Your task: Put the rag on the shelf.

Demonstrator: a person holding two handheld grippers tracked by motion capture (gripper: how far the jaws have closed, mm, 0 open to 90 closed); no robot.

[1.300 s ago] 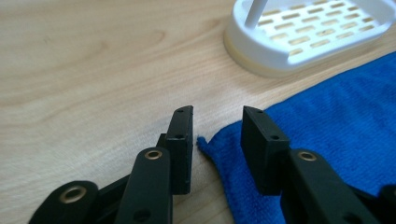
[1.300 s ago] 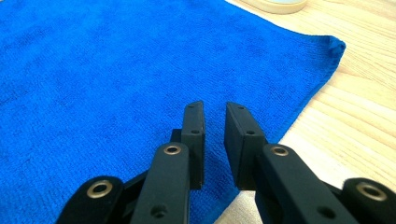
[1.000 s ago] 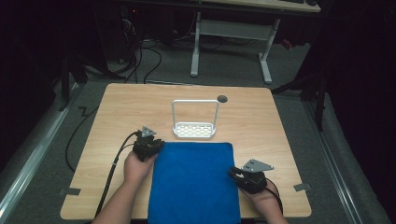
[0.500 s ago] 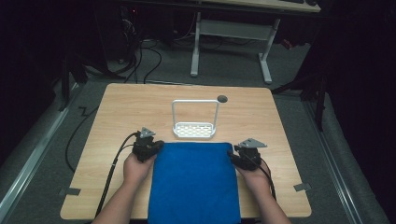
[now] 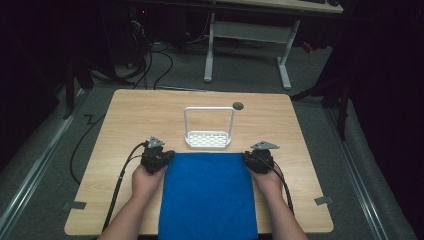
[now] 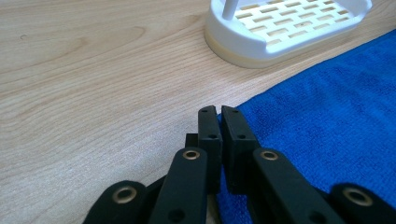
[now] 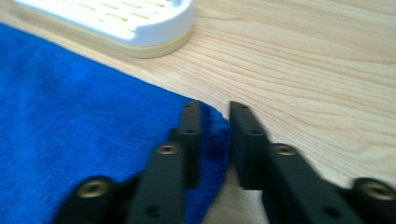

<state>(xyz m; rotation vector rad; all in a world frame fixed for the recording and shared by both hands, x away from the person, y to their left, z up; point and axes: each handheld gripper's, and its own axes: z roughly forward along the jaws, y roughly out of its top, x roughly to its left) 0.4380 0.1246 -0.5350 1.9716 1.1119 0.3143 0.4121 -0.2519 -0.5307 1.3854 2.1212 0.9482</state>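
Lying flat on the light wooden desk (image 5: 125,130), the blue terry towel (image 5: 207,195) runs lengthwise toward the person, near edge overhanging. Left claw (image 6: 220,112) is clenched on its far-left corner; right claw (image 7: 212,109) sits released around the far-right corner. White slotted plastic rack (image 5: 208,137) just beyond.

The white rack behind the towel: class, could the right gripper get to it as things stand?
Probably yes. The white rack stands just beyond the blue towel on bare table, with nothing between it and the right gripper, though its jaws straddle the towel's corner.
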